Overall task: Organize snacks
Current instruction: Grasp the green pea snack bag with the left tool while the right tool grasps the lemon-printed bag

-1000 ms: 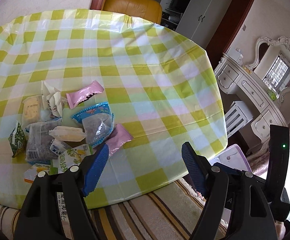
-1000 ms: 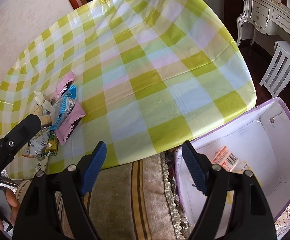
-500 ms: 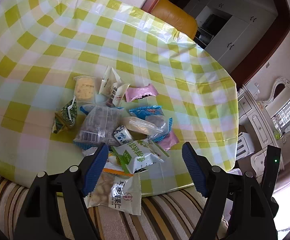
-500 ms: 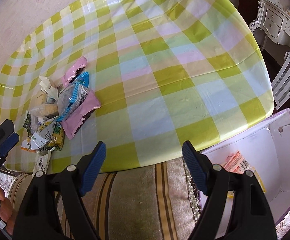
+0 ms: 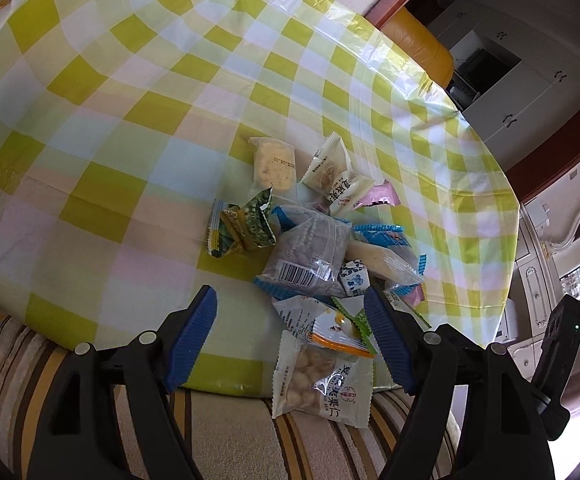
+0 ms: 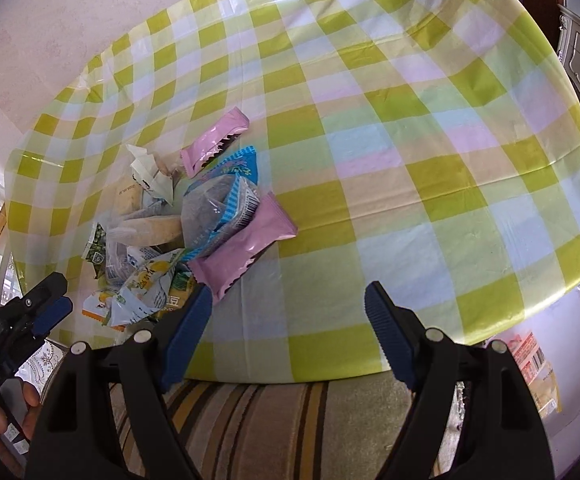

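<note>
loose heap of wrapped snack packets (image 5: 314, 248) near the checked tablecloth's (image 5: 130, 128) front edge

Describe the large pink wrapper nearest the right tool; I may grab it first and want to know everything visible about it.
The large pink rectangular snack wrapper looks like matte plastic film, sealed, with serrated crimped ends. It lies flat and diagonal on the green checked tablecloth, at the pile's near right edge. Its upper end tucks under a clear blue-edged packet; its lower end lies just beyond the right tool, which is open and not touching it.

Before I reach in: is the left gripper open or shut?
Open: left gripper fingers stand apart, nothing between them.
</note>
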`<act>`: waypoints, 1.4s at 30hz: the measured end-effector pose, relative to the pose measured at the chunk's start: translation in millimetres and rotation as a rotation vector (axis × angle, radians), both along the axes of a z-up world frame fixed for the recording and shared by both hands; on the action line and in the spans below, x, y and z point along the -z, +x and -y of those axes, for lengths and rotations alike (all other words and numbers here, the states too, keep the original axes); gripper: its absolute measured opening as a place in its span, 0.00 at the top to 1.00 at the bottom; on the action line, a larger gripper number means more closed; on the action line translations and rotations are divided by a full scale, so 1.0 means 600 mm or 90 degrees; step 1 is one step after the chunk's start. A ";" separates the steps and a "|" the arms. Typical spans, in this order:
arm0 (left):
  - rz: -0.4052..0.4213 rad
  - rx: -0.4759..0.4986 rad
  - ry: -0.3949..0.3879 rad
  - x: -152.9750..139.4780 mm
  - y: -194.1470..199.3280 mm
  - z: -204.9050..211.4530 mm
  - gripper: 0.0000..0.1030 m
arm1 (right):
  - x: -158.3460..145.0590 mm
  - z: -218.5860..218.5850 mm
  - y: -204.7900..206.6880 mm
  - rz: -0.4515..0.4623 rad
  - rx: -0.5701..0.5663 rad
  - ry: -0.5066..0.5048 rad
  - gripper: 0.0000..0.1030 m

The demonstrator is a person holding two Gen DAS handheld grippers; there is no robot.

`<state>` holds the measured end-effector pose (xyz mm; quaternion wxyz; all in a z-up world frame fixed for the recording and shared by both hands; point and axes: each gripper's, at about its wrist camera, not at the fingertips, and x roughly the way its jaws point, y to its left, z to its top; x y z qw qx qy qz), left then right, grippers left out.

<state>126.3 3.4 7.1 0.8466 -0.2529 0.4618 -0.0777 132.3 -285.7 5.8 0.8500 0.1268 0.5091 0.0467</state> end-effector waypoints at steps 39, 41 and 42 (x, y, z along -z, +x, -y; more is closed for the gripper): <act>-0.043 -0.010 0.015 0.055 0.112 -0.023 0.69 | 0.028 -0.118 0.044 -0.047 -0.075 0.149 0.62; -0.037 -0.014 0.027 0.051 0.108 -0.022 0.71 | 0.024 -0.117 0.040 -0.040 -0.076 0.147 0.62; -0.037 -0.015 0.025 0.052 0.107 -0.023 0.71 | 0.022 -0.115 0.039 -0.038 -0.076 0.147 0.62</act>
